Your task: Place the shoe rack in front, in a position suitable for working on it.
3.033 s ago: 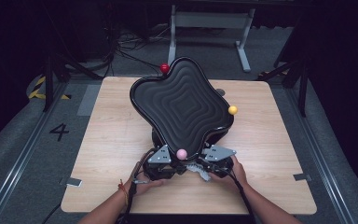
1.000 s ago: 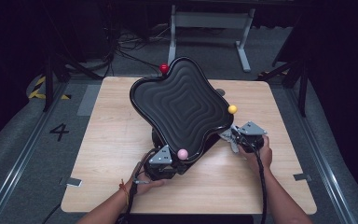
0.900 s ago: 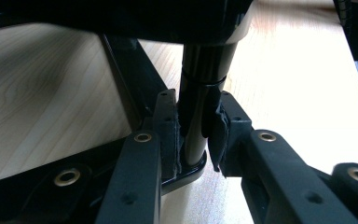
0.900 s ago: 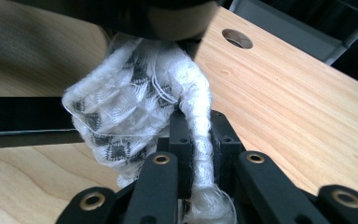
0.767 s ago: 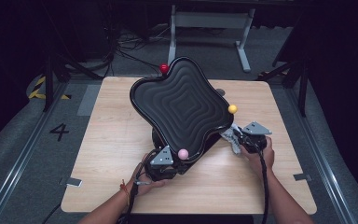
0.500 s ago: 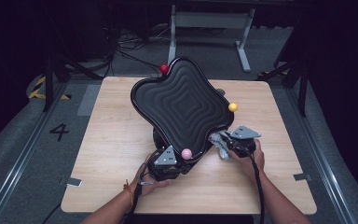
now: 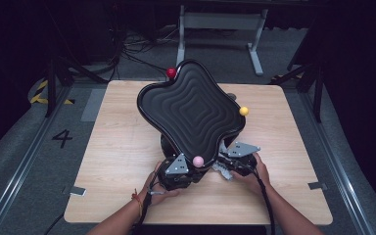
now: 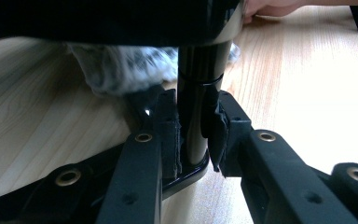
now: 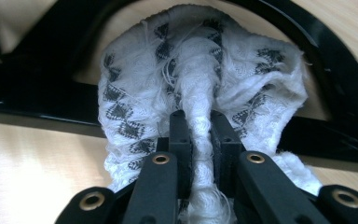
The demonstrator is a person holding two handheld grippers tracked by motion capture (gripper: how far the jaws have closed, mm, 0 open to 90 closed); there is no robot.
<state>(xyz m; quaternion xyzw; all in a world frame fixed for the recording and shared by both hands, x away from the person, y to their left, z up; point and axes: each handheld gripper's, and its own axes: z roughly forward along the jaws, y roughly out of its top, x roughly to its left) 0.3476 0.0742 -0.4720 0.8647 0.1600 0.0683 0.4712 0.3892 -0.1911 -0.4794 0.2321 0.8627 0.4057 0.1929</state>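
Right gripper (image 7: 223,169) has returned leftward, clamping a white patterned cloth (image 9: 200,93), apparently against the stool base (image 9: 335,84); left gripper (image 7: 176,171) clamps the stool post (image 8: 196,98)

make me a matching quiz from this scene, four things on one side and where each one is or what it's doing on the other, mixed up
Things:
1. red ball
2. yellow ball
3. left gripper
4. right gripper

Places or states:
A. shut on the white cloth
B. at the far edge of the black tray
C. shut on the black post under the tray
D. at the tray's right-hand edge

Pairs: 1-B, 2-D, 3-C, 4-A
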